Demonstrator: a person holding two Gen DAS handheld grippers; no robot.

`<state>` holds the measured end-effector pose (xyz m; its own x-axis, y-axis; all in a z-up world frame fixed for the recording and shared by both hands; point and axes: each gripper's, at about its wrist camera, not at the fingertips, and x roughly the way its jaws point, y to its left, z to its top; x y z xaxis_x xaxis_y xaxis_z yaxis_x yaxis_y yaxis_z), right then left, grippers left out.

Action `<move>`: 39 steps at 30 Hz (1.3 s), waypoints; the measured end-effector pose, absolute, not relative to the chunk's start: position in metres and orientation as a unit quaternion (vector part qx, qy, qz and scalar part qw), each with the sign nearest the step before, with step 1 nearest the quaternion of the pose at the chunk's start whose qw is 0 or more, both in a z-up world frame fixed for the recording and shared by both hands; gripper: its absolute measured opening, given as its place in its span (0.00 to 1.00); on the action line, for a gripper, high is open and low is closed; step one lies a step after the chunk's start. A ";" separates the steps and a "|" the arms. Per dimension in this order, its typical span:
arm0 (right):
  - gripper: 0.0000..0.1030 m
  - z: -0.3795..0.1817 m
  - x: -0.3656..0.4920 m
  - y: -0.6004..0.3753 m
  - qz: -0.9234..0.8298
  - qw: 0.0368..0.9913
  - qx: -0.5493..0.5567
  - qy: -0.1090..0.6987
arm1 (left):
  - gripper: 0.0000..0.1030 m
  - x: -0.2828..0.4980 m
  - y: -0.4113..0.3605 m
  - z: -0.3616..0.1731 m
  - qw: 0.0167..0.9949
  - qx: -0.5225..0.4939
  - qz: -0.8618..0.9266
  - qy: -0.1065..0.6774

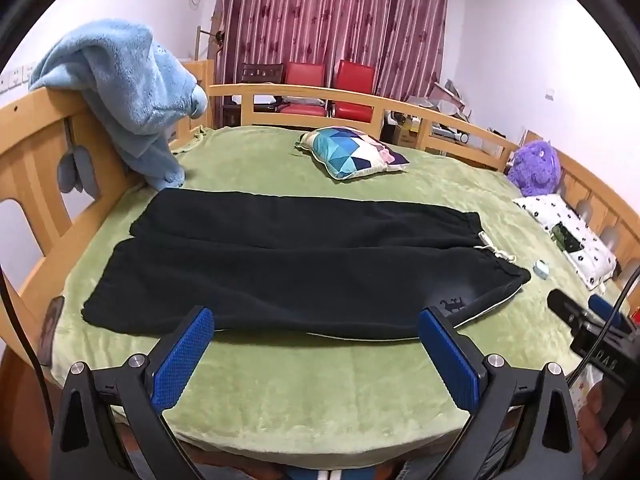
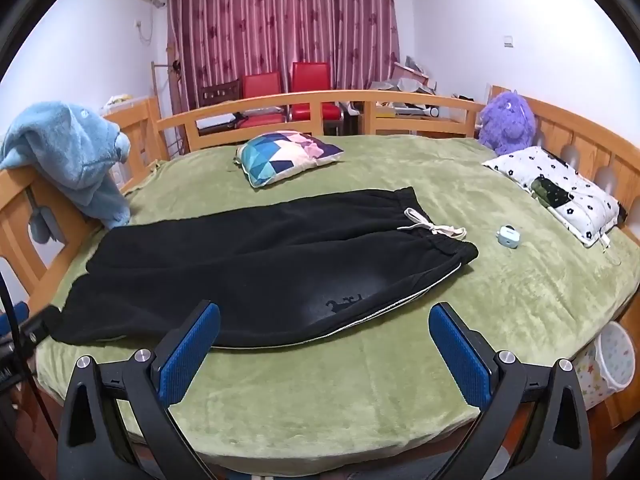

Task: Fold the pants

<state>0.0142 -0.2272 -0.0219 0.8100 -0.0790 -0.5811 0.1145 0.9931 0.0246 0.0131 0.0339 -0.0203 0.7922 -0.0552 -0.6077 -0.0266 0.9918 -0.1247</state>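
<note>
Left wrist view: black pants (image 1: 288,264) lie spread flat across the middle of the frame on a green blanket (image 1: 320,392) covering a wooden-railed bed (image 1: 304,94), legs running to the left, waistband with its white drawstring (image 1: 494,246) at right. The left gripper (image 1: 316,320) hangs at the bottom of the frame, tilted down toward the near edge of the pants, its blue-padded jaws spread wide with nothing between them. A blue plush towel (image 1: 128,92) drapes over the rail at upper left. A geometric-print cushion (image 1: 352,152) sits above centre, a purple plush toy (image 1: 534,168) and a white flowered pillow (image 1: 568,220) at right, with a small pale blue case (image 1: 541,270) just beyond the waistband. Part of the right gripper (image 1: 588,312) enters at the right edge.

Right wrist view: the same pants (image 2: 260,268) slant from lower left to the centre right of the frame, the drawstring (image 2: 434,226) trailing onto the blanket (image 2: 320,400). The right gripper (image 2: 324,324) hovers at the bottom, jaws released and wide apart, empty, near the hem side of the waistband. The cushion (image 2: 286,154) lies above centre, the plush toy (image 2: 506,122) at upper right, the pillow (image 2: 560,188) below it, the blue case (image 2: 508,236) between pillow and pants. Red chairs (image 2: 288,92) stand before maroon curtains (image 2: 280,20) at top.
</note>
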 end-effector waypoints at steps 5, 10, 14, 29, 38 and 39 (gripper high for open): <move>0.99 -0.024 0.013 -0.224 -0.056 0.952 0.019 0.301 | 1.00 0.017 0.035 -0.021 0.943 -0.072 -0.017 0.324; 0.99 -0.022 0.013 -0.224 -0.055 0.952 0.019 0.300 | 1.00 0.020 0.036 -0.024 0.942 -0.075 -0.021 0.326; 0.99 -0.022 0.012 -0.223 -0.053 0.953 0.017 0.299 | 1.00 0.019 0.036 -0.024 0.942 -0.074 -0.021 0.326; 0.99 -0.024 0.011 -0.224 -0.057 0.953 0.019 0.298 | 1.00 0.015 0.035 -0.028 0.942 -0.073 -0.027 0.325; 0.99 -0.023 0.009 -0.224 -0.057 0.953 0.019 0.297 | 1.00 0.012 0.034 -0.028 0.943 -0.074 -0.029 0.324; 0.99 -0.023 0.009 -0.224 -0.058 0.953 0.019 0.297 | 1.00 0.012 0.033 -0.028 0.943 -0.073 -0.028 0.324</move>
